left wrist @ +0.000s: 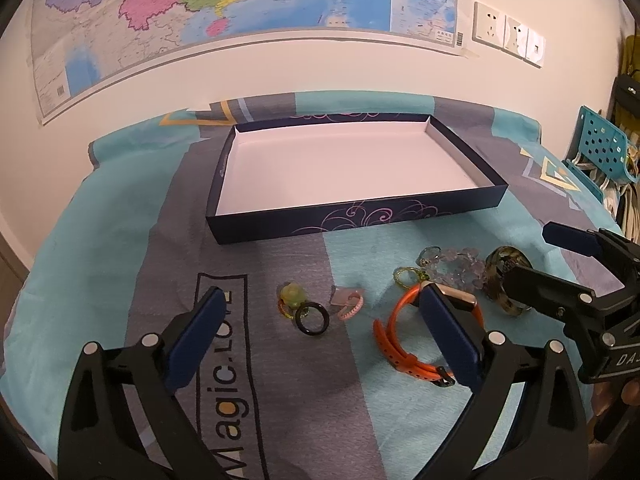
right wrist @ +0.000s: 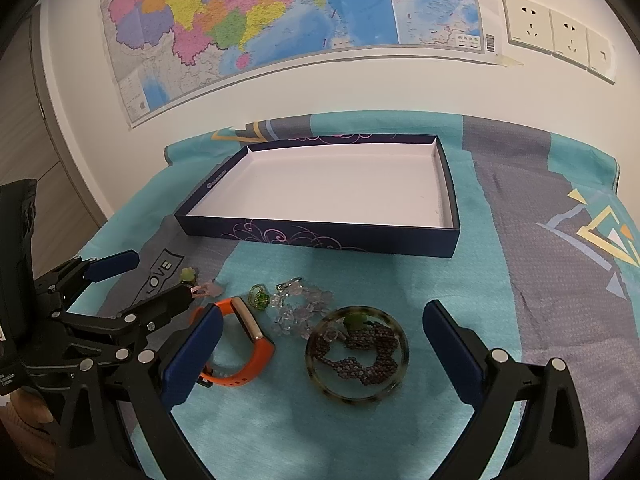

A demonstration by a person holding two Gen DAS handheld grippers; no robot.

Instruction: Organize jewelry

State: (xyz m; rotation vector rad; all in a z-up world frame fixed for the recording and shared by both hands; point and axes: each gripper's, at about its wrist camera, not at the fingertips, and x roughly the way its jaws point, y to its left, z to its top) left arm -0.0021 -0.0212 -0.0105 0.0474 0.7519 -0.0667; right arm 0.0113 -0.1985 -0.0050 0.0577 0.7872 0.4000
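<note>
My left gripper partly hides the orange watch; right gripper too spread wide, holding nothing; box bare white inside.

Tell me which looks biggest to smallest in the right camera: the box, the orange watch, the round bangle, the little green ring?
1. Box, by far.
2. Round bangle and orange watch: about alike, and both lie near the camera, so no ranking.
3. Little green ring, smallest.
</note>
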